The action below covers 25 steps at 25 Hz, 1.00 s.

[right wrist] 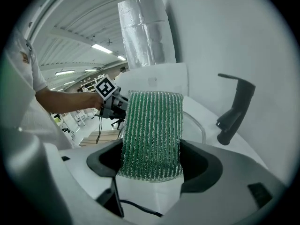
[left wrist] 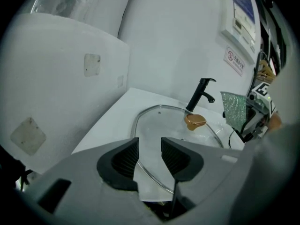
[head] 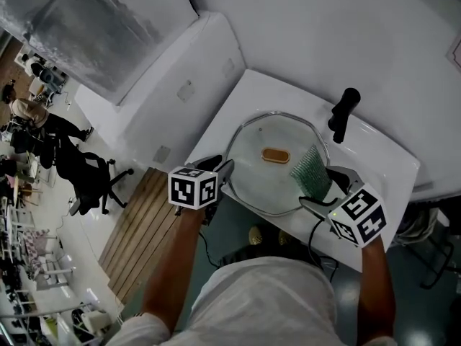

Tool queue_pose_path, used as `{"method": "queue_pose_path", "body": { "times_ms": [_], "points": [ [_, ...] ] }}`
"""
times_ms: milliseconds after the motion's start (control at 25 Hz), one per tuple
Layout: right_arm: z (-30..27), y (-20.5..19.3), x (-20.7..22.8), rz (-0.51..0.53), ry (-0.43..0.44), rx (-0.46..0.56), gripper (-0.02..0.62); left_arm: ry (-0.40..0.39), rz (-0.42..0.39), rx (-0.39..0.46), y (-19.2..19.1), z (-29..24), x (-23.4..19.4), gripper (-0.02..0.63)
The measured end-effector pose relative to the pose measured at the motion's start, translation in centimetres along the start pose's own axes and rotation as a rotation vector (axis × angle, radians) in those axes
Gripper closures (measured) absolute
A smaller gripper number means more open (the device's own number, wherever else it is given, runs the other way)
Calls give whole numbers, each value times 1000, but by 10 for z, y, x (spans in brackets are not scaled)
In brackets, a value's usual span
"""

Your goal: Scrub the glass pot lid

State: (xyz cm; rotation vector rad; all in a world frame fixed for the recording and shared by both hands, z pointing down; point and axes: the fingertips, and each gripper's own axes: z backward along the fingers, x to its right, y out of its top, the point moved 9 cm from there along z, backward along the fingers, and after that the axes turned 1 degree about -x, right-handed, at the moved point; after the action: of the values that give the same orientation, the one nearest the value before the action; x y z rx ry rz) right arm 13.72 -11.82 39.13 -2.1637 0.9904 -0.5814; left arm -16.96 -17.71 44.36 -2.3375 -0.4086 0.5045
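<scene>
The glass pot lid (head: 263, 186) with a tan knob (head: 275, 155) lies over the white sink (head: 238, 110), seen also in the left gripper view (left wrist: 157, 125). My left gripper (head: 220, 169) is at the lid's near-left rim. Its jaws (left wrist: 150, 159) stand open with a gap between the pads, and the rim runs through that gap. My right gripper (head: 324, 188) is shut on a green scrub pad (head: 310, 168), held upright just above the lid's right side. The pad (right wrist: 152, 125) fills the space between the right jaws (right wrist: 152, 162). The lid's rim (right wrist: 199, 125) shows behind it.
A black faucet (head: 343, 114) stands at the sink's back right, close to the pad (left wrist: 201, 93). A white cabinet (head: 166, 85) adjoins the sink on the left. Below it are a wooden floor panel (head: 140, 222), an office chair (head: 90, 179) and people farther off.
</scene>
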Motion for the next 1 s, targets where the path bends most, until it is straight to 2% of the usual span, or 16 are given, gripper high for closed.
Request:
{"method": "queue_pose_path", "body": {
  "times_ms": [240,560,800,1000],
  "points": [
    [13,29,-1,18,-19,100,247,-58,-34,128,19,24,21,449],
    [33,71,-5,45,-32,300,247,-181,-114,386,59,61,62,453],
    [41,89,-8,59,-24,439,247,-203,-195,539,77,81,87,496],
    [44,100,-14,49,4,577,247,-211,-217,648,86,97,100,535]
  ]
}}
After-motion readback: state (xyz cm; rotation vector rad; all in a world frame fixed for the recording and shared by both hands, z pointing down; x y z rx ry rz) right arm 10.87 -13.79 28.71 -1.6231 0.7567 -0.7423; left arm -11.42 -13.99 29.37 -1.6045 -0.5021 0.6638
